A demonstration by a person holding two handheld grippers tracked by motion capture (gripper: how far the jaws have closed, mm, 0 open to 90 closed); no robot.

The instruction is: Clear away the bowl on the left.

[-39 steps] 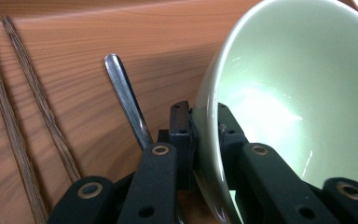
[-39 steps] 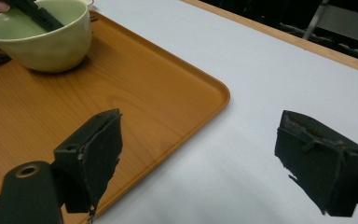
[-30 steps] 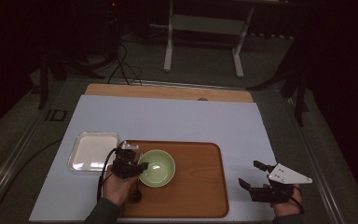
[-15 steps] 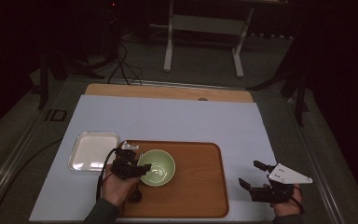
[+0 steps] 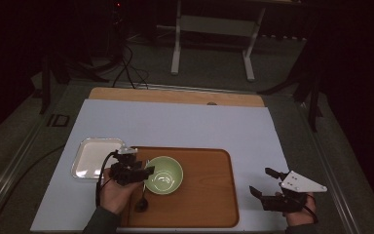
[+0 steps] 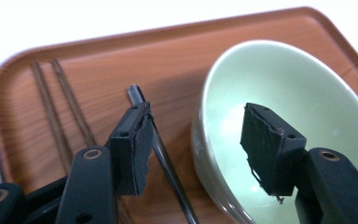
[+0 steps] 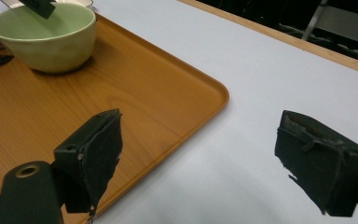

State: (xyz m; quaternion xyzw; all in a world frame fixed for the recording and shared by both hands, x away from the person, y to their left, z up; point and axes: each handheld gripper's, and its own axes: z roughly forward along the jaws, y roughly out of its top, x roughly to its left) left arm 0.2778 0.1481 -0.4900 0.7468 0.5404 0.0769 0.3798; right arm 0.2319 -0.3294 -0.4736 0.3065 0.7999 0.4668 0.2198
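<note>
A pale green bowl [image 5: 165, 174] [image 6: 284, 79] [image 7: 46, 37] stands empty on the left half of a wooden tray [image 5: 209, 195] [image 6: 98, 60] [image 7: 121, 93]. My left gripper [image 5: 145, 171] [image 6: 196, 112] straddles the bowl's left rim, one jaw inside and one outside. Its jaws have just been opening, and neither pad presses on the rim between them. Beside the bowl on the tray lie a dark thin-handled utensil [image 6: 165, 158] [image 5: 141, 202] and a pair of brown chopsticks [image 6: 51, 107]. My right gripper [image 5: 264, 181] [image 7: 200, 119] is open and holds nothing, low over the mat to the right of the tray.
A shallow white square dish [image 5: 90, 158] sits just left of the tray. A pale blue mat [image 5: 185, 126] covers the table, with a wooden strip [image 5: 175, 95] along its far edge. Beyond the table are a dark floor, cables and a stand.
The left gripper's jaws have spread apart at the bowl's rim. The bowl has stayed where it was. The right gripper has not moved.
</note>
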